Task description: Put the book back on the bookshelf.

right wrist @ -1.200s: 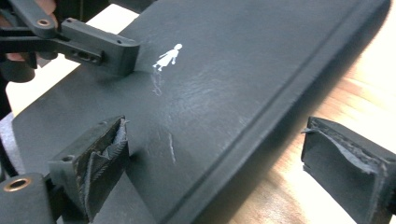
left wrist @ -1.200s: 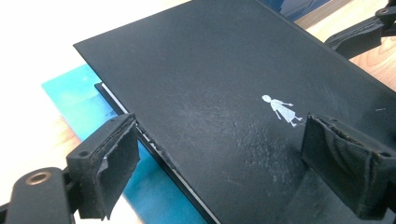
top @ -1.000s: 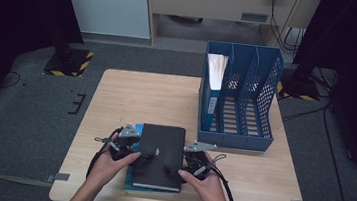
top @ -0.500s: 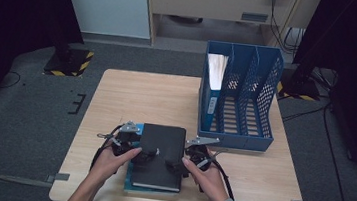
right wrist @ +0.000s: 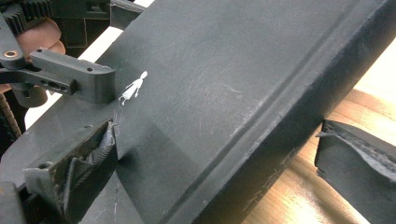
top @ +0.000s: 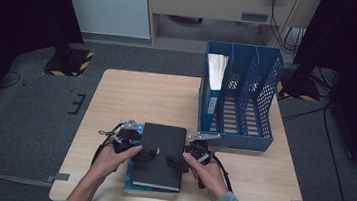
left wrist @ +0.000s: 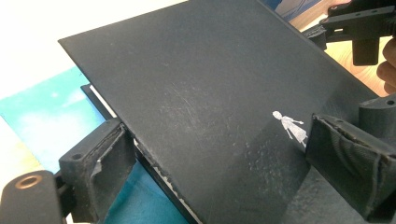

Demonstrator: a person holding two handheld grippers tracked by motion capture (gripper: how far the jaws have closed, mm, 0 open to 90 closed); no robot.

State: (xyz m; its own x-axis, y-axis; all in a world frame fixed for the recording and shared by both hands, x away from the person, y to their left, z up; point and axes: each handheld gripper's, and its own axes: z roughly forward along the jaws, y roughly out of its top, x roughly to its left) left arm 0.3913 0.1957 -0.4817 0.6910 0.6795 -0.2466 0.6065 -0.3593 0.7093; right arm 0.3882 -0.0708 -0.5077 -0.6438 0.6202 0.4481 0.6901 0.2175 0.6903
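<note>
Black notebook [top: 160, 154] lies atop a teal book [top: 130, 182] near the front edge of the wooden surface [top: 141, 99], left of the blue file rack [top: 239, 99]. Left gripper [top: 143, 155] straddles its left cover edge, right gripper [top: 176, 161] its spine; both sets of jaws stand spread, not yet clamped. Risk: the left jaws may pinch the cover alone, so the notebook could fall open on lifting, or drag the teal book along.
</note>
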